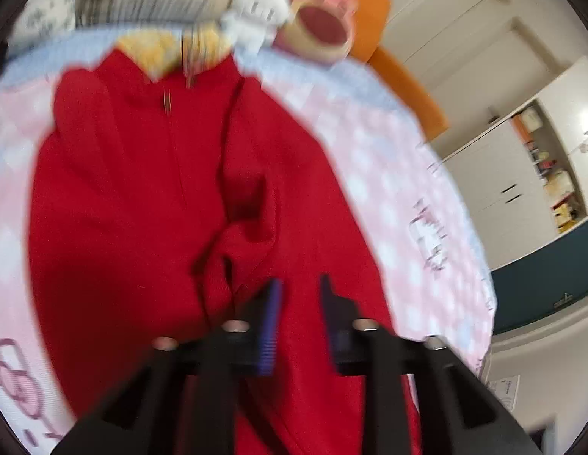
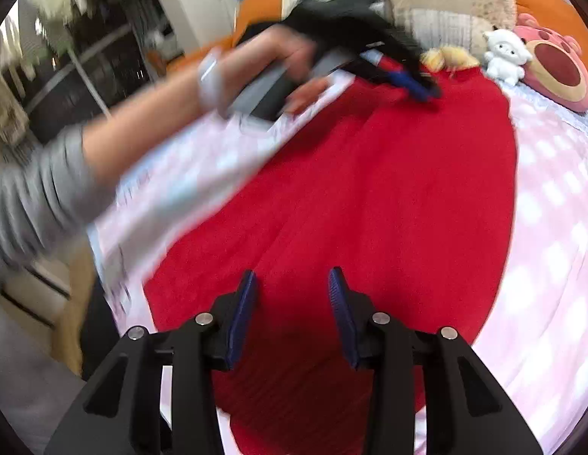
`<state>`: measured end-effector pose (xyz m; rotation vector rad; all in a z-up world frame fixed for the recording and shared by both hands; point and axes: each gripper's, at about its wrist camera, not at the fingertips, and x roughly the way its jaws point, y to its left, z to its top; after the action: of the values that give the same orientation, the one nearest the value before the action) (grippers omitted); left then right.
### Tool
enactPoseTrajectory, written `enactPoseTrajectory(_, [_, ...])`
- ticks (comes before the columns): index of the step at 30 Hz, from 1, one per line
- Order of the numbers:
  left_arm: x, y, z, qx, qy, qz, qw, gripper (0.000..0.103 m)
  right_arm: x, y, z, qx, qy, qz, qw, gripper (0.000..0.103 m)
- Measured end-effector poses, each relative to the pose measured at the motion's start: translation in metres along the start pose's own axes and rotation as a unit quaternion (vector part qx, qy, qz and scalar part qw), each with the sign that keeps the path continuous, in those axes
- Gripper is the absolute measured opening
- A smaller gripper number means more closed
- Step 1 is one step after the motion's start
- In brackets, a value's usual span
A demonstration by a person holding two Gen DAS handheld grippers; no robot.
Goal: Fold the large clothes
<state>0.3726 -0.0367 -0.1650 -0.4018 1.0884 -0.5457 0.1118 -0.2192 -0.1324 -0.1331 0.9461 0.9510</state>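
Both jaws: parted, empty | red garment [image 2: 369, 197]: spread flat, zipped, creased | pink bedsheet [image 2: 551, 227] beneath

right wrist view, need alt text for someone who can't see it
A large red fleece garment lies spread on a pink white-dotted bedsheet, with the right hand-held gripper open above its near edge, nothing between its blue pads. At the far side, a grey-sleeved arm holds the left hand-held gripper over the garment. Two plush toys, one white, sit beyond.
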Motion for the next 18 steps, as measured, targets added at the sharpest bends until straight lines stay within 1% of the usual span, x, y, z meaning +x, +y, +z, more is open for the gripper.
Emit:
enactPoseTrajectory(2, [-0.018, 0.006, 0.000, -0.002, -0.024, 0.002, 0.9997, 0.058, -0.010, -0.022, 0.027, 0.006, -0.024, -0.021, 0.999, 0.042])
enactPoseTrajectory(4, [-0.020, 0.015, 0.002, -0.004, -0.022, 0.009, 0.9997, 0.058, -0.009, -0.049, 0.057, 0.016, -0.045, -0.047, 0.998, 0.046])
enactPoseTrajectory(5, [-0.017, 0.019, 0.002, -0.005, -0.018, 0.010, 0.9998, 0.058, -0.006, -0.065, 0.074, 0.029, -0.055, -0.062, 0.996, 0.046])
enactPoseTrajectory(6, [-0.008, 0.026, 0.001, -0.009, -0.009, 0.009, 0.9999, 0.058, 0.002, -0.086, 0.095, 0.048, -0.063, -0.062, 0.995, 0.046])
enactPoseTrajectory(8, [0.005, 0.034, -0.002, -0.014, -0.002, 0.006, 0.9999, 0.058, 0.016, -0.114, 0.124, 0.071, -0.074, -0.071, 0.992, 0.046])
enactPoseTrajectory(9, [0.010, 0.034, -0.003, -0.014, 0.003, 0.014, 0.9998, 0.058, 0.025, -0.127, 0.139, 0.079, -0.077, -0.067, 0.992, 0.043])
enactPoseTrajectory(10, [0.018, 0.038, -0.006, -0.013, 0.009, 0.023, 0.9996, 0.058, 0.037, -0.142, 0.156, 0.086, -0.080, -0.074, 0.990, 0.045])
enactPoseTrajectory(11, [0.024, 0.042, -0.007, -0.014, 0.011, 0.026, 0.9995, 0.058, 0.047, -0.151, 0.166, 0.089, -0.077, -0.084, 0.990, 0.045])
enactPoseTrajectory(12, [0.027, 0.048, -0.008, -0.017, 0.009, 0.021, 0.9996, 0.059, 0.062, -0.166, 0.177, 0.096, -0.068, -0.095, 0.989, 0.044])
enactPoseTrajectory(14, [0.027, 0.053, -0.009, -0.020, 0.006, 0.011, 0.9997, 0.059, 0.085, -0.183, 0.188, 0.102, -0.051, -0.131, 0.985, 0.045])
enactPoseTrajectory(15, [0.027, 0.053, -0.010, -0.013, 0.006, 0.010, 0.9999, 0.059, 0.096, -0.191, 0.189, 0.104, -0.039, -0.151, 0.982, 0.044])
enactPoseTrajectory(16, [0.028, 0.052, -0.010, -0.005, 0.005, 0.012, 0.9999, 0.059, 0.111, -0.200, 0.188, 0.102, -0.018, -0.172, 0.980, 0.043])
enactPoseTrajectory(17, [0.029, 0.051, -0.011, 0.001, 0.005, 0.018, 0.9998, 0.059, 0.127, -0.207, 0.183, 0.100, 0.007, -0.183, 0.978, 0.043])
enactPoseTrajectory(18, [0.028, 0.049, -0.013, 0.006, 0.005, 0.022, 0.9997, 0.059, 0.137, -0.208, 0.174, 0.099, 0.017, -0.184, 0.978, 0.044])
